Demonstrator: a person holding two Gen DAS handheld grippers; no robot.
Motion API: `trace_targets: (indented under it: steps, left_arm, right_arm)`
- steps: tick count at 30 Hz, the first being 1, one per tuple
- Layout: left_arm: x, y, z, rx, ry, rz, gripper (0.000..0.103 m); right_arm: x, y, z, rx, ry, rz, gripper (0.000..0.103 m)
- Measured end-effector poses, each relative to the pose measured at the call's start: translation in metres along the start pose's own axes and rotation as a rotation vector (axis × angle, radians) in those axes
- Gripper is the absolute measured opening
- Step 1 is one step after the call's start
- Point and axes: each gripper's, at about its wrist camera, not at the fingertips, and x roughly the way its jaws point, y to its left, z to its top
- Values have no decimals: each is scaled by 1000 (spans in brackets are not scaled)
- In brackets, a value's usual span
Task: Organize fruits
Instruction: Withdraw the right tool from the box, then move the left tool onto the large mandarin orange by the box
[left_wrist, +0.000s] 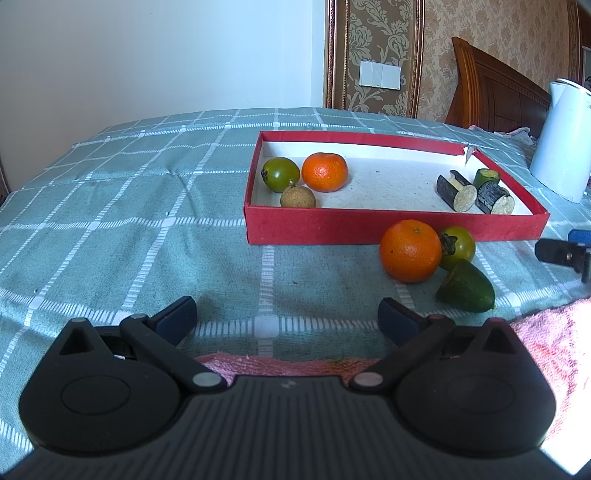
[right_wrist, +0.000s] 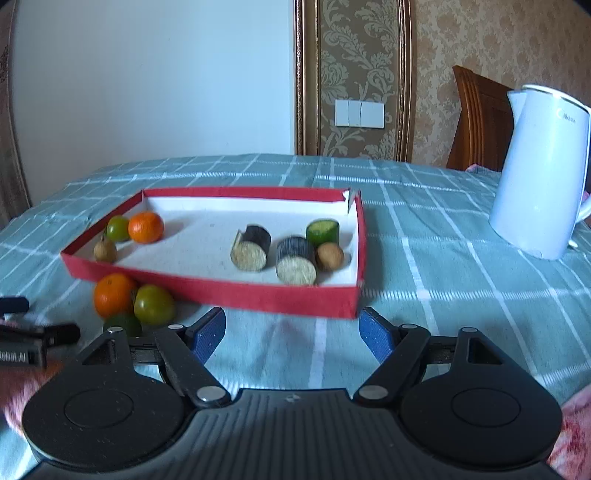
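Observation:
A red box (left_wrist: 332, 225) lies on the checked cloth. Its left end holds an orange (left_wrist: 324, 172), a green tomato (left_wrist: 280, 174) and a longan (left_wrist: 297, 197). Its right end holds two dark cut cylinders (right_wrist: 251, 247), a green cut piece (right_wrist: 322, 232) and a brown fruit (right_wrist: 330, 256). In front of the box lie a second orange (left_wrist: 410, 251), a green tomato (left_wrist: 458, 248) and a dark green half fruit (left_wrist: 466, 291). My left gripper (left_wrist: 286, 314) is open and empty, left of these. My right gripper (right_wrist: 291, 325) is open and empty before the box's right corner.
A white kettle (right_wrist: 539, 173) stands to the right of the box. A pink towel (left_wrist: 546, 339) covers the near edge of the table. A wooden headboard (left_wrist: 491, 88) and a papered wall are behind.

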Motion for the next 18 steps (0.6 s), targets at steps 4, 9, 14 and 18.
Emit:
trace_targets:
  steps: [4, 9, 14, 18]
  left_arm:
    - [-1, 0, 0, -2, -3, -2, 103]
    - [-5, 1, 0, -8, -18, -19, 103]
    - [-10, 3, 3, -66, -41, -72, 103]
    - [-13, -4, 11, -102, -67, -110, 103]
  right_arm:
    - [7, -4, -4, 17, 24, -1, 79]
    - [15, -5, -10, 18, 56, 5, 79]
    - [18, -4, -13, 14, 72, 12, 85]
    - [20, 1, -13, -9, 84, 3, 92]
